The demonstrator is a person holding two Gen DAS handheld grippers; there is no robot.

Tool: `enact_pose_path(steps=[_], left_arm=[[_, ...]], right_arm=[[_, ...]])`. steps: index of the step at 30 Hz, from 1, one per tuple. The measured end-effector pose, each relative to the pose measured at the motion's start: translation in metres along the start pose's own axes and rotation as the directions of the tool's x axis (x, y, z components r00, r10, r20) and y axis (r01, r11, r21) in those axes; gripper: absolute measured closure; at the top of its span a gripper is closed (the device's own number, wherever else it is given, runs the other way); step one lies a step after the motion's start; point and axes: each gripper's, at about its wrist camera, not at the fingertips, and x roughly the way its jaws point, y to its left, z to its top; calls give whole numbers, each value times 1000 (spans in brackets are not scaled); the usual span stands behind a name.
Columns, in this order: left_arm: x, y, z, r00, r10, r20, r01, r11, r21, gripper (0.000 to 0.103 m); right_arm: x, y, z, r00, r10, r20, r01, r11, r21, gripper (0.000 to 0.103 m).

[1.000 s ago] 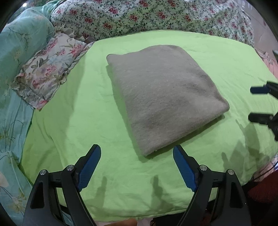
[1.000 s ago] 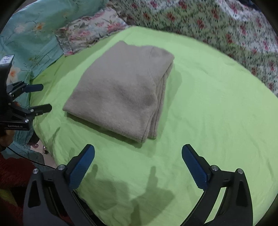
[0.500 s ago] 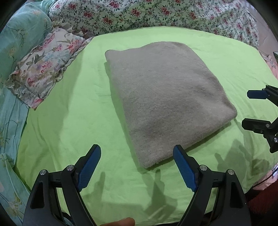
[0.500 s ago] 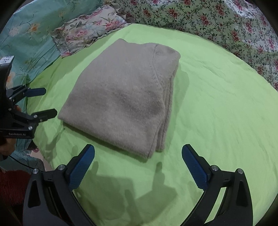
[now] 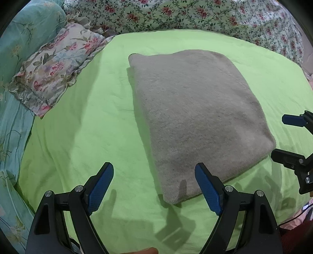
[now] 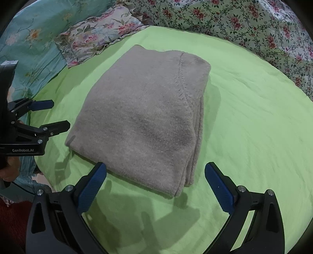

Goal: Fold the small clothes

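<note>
A grey-beige knit garment (image 5: 195, 121), folded into a thick rectangle, lies on the green sheet (image 5: 88, 127). My left gripper (image 5: 154, 170) hovers open over its near corner, with its blue pads clear of the cloth. At the right edge of the same view, my right gripper (image 5: 277, 136) stands open beside the garment's right corner. From the right wrist, the garment (image 6: 144, 117) shows stacked layers along its right side. My right gripper (image 6: 155, 167) is open above the near edge, holding nothing. My left gripper (image 6: 61, 114) is open at the garment's left corner.
A frilled floral pillow (image 5: 56, 64) lies at the far left of the sheet, with teal bedding (image 5: 19, 39) beyond it. A flowered quilt (image 5: 195, 15) runs along the back. The sheet's near edge drops off below the grippers. A hand (image 6: 9, 166) holds the left gripper.
Both grippers have moved in toward the garment, which now fills more of each view. Their jaws stay as wide as before. The garment has not moved.
</note>
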Motion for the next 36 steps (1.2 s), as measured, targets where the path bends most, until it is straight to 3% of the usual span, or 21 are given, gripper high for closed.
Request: enact_pose_path(steps=[9,36], left_arm=[[6,0,6,1000,11,-30,-10,1000,21,18],[1,7,12,1000,-1,-10,1,1000,-13,18]], right_arm=[[2,-9,13,1000,-7,0,7,999,41,3],[2,-4,35,999,-3,33,1,997,71,3]])
